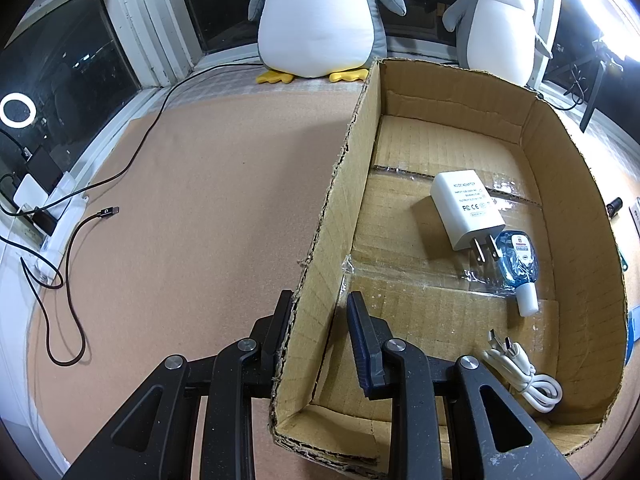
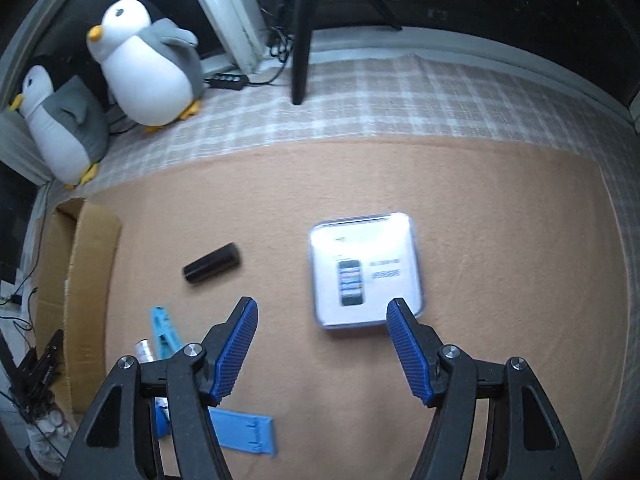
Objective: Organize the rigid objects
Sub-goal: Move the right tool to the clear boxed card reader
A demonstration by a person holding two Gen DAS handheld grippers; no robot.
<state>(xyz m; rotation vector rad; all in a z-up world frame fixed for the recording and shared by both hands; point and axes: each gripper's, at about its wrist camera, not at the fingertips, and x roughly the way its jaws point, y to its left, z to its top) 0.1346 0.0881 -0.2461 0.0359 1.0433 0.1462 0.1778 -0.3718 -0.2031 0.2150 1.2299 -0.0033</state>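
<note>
A: What is the left gripper point(image 1: 320, 312) doing?
B: Its fingers are straddling the cardboard box point(image 1: 576, 184) wall. Inside is lying a white charger point(image 1: 464, 210) reading "AC/DC ADAPTER".
A: And the right gripper point(image 2: 322, 316)?
B: Its fingers are spreading wide above a blurry white case point(image 2: 364, 268).

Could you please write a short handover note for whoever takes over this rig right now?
Left gripper: jaws straddle the near left wall of the cardboard box, one inside and one outside, apparently steadying it without being fully closed.
Right gripper: jaws wide open and empty, hovering near the flat white packaged box.
Done: the white adapter, blue bottle and coiled white cable lie in the cardboard box.
Left: on the mat, the white packaged box, black cylinder, blue tool and flat blue piece are still out. The packaged box looks like the next pick.
</note>
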